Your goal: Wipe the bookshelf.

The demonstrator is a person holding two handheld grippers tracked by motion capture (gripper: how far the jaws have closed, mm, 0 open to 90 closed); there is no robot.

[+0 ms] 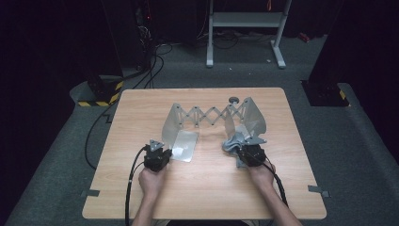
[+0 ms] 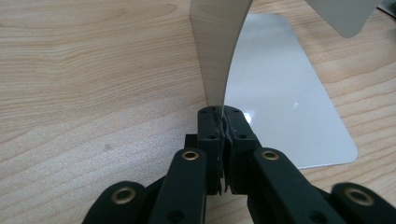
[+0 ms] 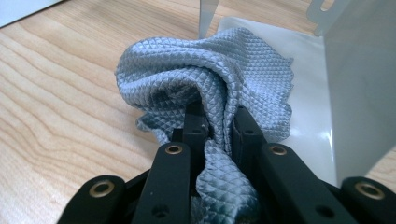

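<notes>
A metal folding rack (image 1: 214, 115), two curved end plates joined by a scissor lattice, stands on the wooden table (image 1: 141, 113) nearer the far edge than the near one. Its long axis runs parallel to that far edge, left to right, and both end plates curve toward the near edge, each with a flat foot lying on the surface.

The left gripper (image 1: 160, 153) is closed on the lower edge of the left end plate (image 2: 215, 56); in the left gripper view the thin upright sheet sits pinched between the pads, with the flat foot (image 2: 285, 93) lying beside them.

The right gripper (image 1: 249, 153) is clamped on a blue-grey waffle-weave cloth (image 3: 210, 74). The cloth is bunched, partly on the right foot (image 3: 308, 107) and partly on the table, its folds passing between the pads.
</notes>
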